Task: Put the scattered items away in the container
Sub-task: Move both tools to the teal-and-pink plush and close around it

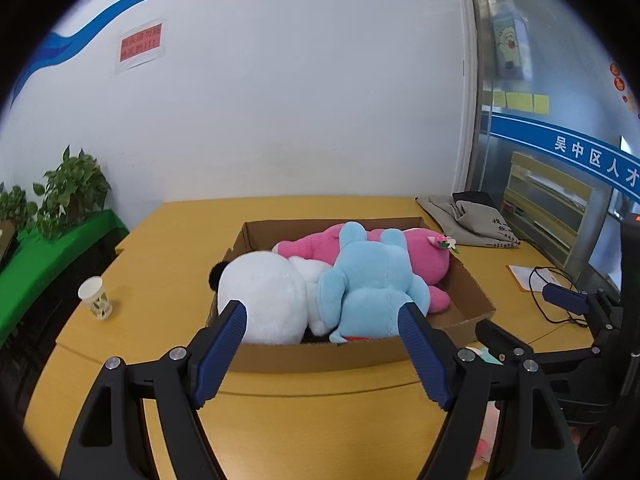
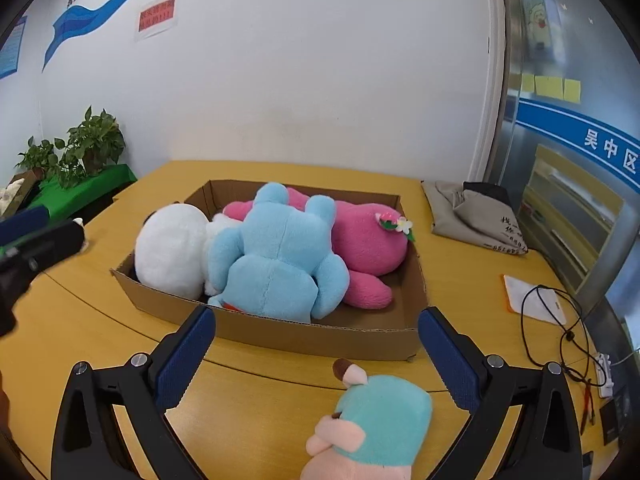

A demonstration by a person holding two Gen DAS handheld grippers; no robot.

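A shallow cardboard box [image 1: 472,296] [image 2: 328,336] stands on the yellow table. In it lie a white panda plush [image 1: 260,292] [image 2: 172,252], a light blue plush [image 1: 372,280] [image 2: 280,264] and a pink plush [image 1: 424,256] [image 2: 368,244]. My left gripper [image 1: 322,320] is open and empty, above the box's near wall. My right gripper [image 2: 316,328] is open and empty, just short of the box. A teal and peach plush [image 2: 376,428] lies on the table between and below its fingers. The right gripper also shows in the left wrist view [image 1: 520,316].
A paper cup [image 1: 96,298] stands on the table at the left. A grey cloth bag [image 1: 472,220] [image 2: 476,216] lies at the back right. An orange-edged paper [image 2: 532,300] and black cable [image 2: 560,332] lie at the right. Potted plants [image 2: 80,148] stand on a green ledge at the left.
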